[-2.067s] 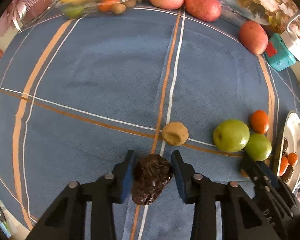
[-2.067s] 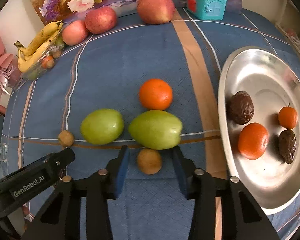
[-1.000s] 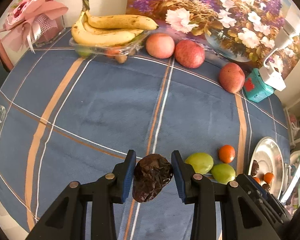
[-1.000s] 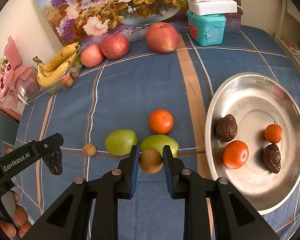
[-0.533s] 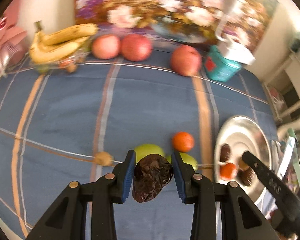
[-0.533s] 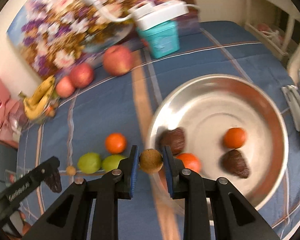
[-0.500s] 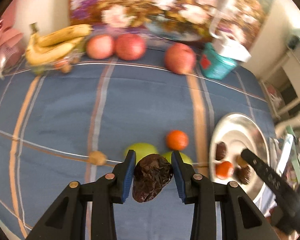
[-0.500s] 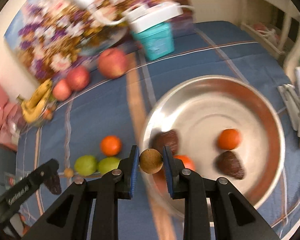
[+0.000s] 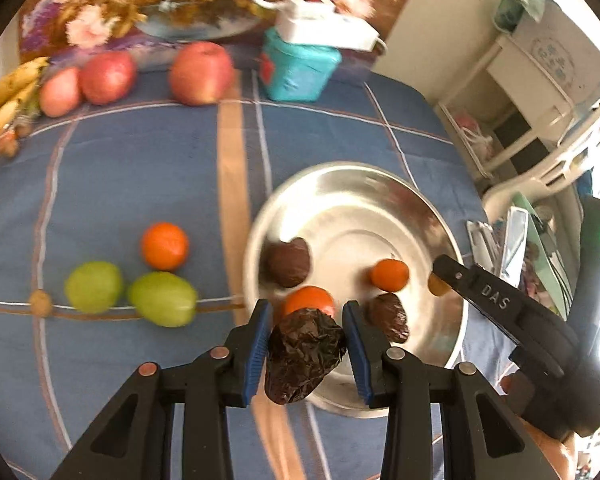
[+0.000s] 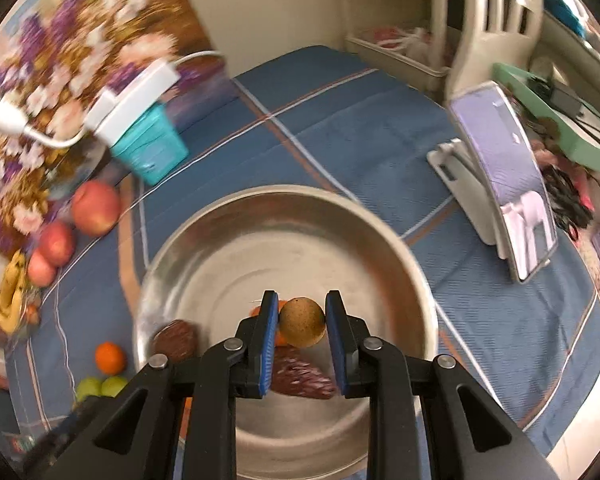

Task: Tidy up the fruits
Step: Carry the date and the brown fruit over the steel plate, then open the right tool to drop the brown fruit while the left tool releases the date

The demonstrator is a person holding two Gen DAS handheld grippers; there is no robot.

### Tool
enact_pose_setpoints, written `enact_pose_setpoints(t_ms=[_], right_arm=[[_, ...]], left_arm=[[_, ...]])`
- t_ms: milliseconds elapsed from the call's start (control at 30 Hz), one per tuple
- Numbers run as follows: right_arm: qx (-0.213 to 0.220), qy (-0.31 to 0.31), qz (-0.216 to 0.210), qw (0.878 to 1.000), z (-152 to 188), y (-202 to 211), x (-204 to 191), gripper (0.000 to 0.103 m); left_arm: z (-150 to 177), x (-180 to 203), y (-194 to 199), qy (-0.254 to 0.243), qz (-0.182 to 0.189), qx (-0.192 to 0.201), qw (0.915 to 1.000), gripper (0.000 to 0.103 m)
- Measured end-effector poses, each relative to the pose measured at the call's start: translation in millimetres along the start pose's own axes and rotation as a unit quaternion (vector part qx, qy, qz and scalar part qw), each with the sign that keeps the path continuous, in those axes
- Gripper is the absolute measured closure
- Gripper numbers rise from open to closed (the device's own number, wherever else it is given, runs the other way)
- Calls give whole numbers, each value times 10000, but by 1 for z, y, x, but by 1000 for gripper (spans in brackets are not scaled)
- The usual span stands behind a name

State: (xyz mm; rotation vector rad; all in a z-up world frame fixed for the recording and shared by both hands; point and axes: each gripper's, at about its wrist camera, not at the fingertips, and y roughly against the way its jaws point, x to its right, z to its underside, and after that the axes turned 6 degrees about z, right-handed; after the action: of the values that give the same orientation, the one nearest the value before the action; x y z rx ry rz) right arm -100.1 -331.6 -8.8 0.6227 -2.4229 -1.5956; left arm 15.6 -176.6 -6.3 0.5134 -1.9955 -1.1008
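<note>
The left gripper (image 9: 305, 346) is clamping a wrinkled dark-brown fruit (image 9: 303, 356) across its middle; it is looking soft, light. The right gripper (image 10: 302, 325) is pinching a small round tan fruit (image 10: 302, 322), seemingly firm, above the steel plate (image 10: 396, 248).

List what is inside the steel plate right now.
In the steel plate lie two dark wrinkled fruits and two oranges, the nearer orange partly covered by the dark fruit in the left gripper.

A metal plate (image 9: 428, 216) sits on the surface (image 9: 140, 168) with four fruits inside it. Left of the plate lie an orange (image 9: 164, 246) and two pears (image 9: 128, 294). Behind, three apples (image 9: 132, 76) line up left of a box (image 9: 298, 70).
</note>
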Motion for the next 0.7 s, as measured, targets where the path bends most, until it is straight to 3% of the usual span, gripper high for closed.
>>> enact_pose_setpoints(t_ms=[267,367,500,700], right_arm=[[-44,-55,13,10000,-2,-1,5,78],[-46,-43,15,10000,-2,0,7,77],[-69,-27,4,10000,-2,0,7,77],[-64,97,-43,9999,-3,2,1,77]], left_arm=[[4,18,-16,-171,88,-78,9998,63],[5,18,-15,-178,71,-71,9998,55],[5,15,-13,-146,54,-53,9999,54],[1,-5,-10,146,-265,-14,9995,51]])
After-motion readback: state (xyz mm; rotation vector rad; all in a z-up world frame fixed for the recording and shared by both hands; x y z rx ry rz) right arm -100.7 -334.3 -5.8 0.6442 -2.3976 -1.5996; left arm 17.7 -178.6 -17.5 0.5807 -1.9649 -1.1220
